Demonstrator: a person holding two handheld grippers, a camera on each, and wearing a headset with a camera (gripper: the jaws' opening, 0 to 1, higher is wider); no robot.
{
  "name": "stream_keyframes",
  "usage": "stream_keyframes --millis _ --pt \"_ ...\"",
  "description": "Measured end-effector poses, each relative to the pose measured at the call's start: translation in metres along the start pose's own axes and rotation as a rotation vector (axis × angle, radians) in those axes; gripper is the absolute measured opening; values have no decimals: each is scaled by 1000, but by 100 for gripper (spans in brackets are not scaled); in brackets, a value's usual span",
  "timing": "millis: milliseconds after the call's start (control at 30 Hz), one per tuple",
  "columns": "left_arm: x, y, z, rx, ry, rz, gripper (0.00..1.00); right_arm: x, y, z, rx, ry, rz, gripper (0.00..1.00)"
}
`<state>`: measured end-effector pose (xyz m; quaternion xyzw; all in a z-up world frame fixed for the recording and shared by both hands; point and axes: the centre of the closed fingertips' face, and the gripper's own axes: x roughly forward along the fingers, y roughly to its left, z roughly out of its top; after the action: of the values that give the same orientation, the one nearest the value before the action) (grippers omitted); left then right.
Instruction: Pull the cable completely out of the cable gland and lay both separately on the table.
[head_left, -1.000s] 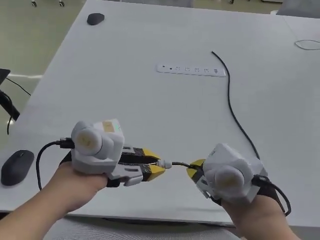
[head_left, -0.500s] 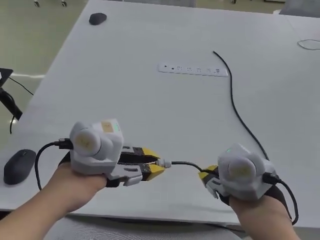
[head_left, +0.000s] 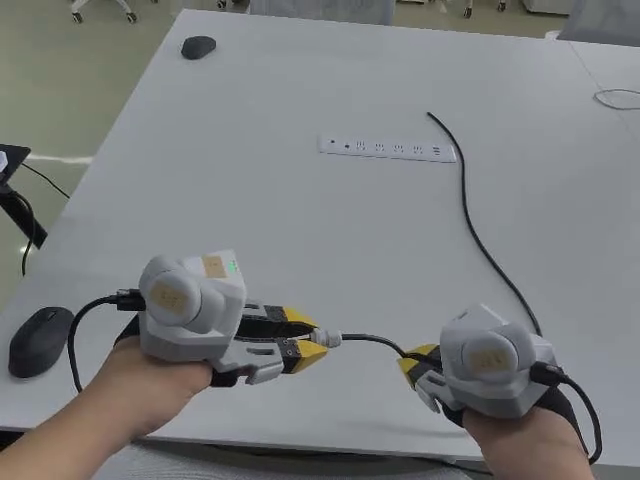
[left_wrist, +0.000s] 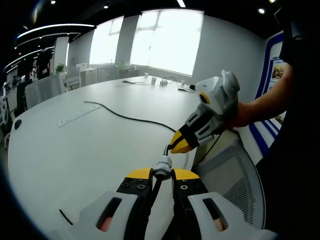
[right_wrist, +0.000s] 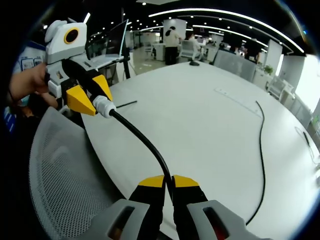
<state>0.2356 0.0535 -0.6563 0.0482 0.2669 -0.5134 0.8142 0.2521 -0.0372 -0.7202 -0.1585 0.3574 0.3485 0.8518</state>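
Cable (right_wrist: 150, 149) pinched in right tongs (right_wrist: 168, 181), cable gland (left_wrist: 162, 164) in left tongs (left_wrist: 161, 173); mesh chair (right_wrist: 65, 180) below in gripper views.

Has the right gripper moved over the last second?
Yes. Against the power strip, the right gripper has shifted right, away from the cable gland in the left gripper, exposing more cable.

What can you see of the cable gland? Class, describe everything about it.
The gland is small, pale grey and plastic-looking, with a rounded, ridged cap on a short body. The left gripper pinches it between its yellow tips, roughly level, in the air near the front edge of the table. A black cable runs out of its cap to the right gripper, which clamps it, so the cable is not yet pulled out.
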Motion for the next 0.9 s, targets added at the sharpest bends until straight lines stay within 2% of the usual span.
stream_keyframes --millis 100,167,267,567,700,767,900 --pt "-2 2 0 -6 -1 5 15 -1 3 1 -20 -4 6 0" --pt "-4 3 -2 -1 6 8 15 -2 4 3 -59 -14 -1 0" --pt "-6 3 -1 -6 0 9 15 -4 10 6 -57 -24 24 1" --pt "-7 1 -4 -34 -4 4 15 -9 9 9 -89 -33 13 2" --pt "-7 0 -5 -37 1 4 15 -14 17 15 -107 -38 29 4" --pt "-6 -1 -6 -39 8 0 15 -18 21 19 -155 -34 31 7" --pt "-5 -2 -6 -37 9 0 15 -26 27 42 -229 -75 24 16"
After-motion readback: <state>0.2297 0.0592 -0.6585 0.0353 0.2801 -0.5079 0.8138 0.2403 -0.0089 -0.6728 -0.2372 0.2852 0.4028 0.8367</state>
